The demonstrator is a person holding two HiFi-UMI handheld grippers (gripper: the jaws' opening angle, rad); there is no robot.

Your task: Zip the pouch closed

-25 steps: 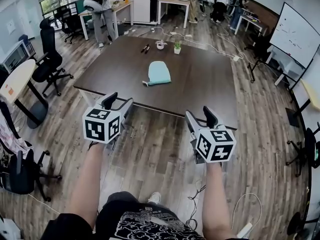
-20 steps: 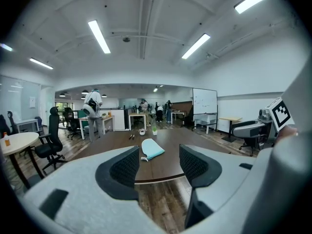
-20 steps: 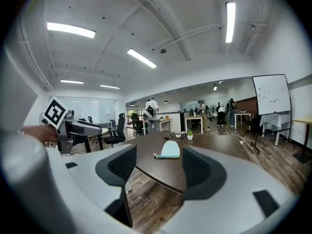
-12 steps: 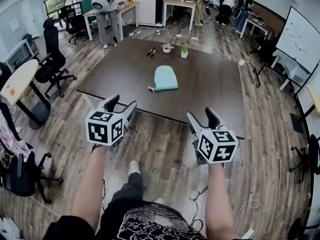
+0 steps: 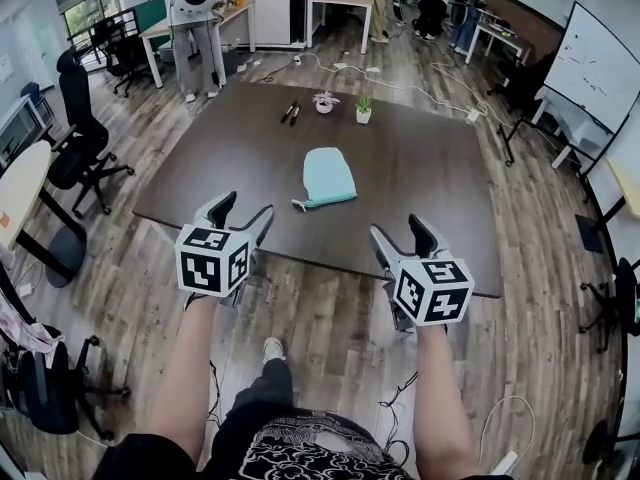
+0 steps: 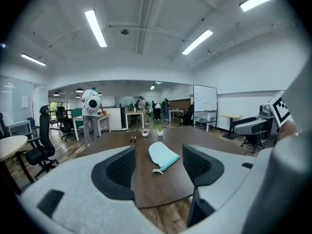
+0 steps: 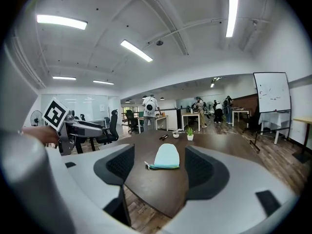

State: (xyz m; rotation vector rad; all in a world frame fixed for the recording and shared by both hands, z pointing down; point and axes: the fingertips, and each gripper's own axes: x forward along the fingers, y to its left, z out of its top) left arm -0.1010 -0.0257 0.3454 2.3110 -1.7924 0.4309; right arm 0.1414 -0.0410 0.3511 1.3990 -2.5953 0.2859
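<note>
Pouch [image 5: 327, 177], pale blue-green, lies flat on the dark tabletop [image 5: 430, 188]. It is ahead of both my tongs, roughly midway between their lines of aim and well apart from either. My left tongs [image 5: 243, 208] and right tongs [image 5: 399, 228] hover at the tabletop's near edge. Both have just been opening and stand spread wide, gripping nothing between their pads.
</note>
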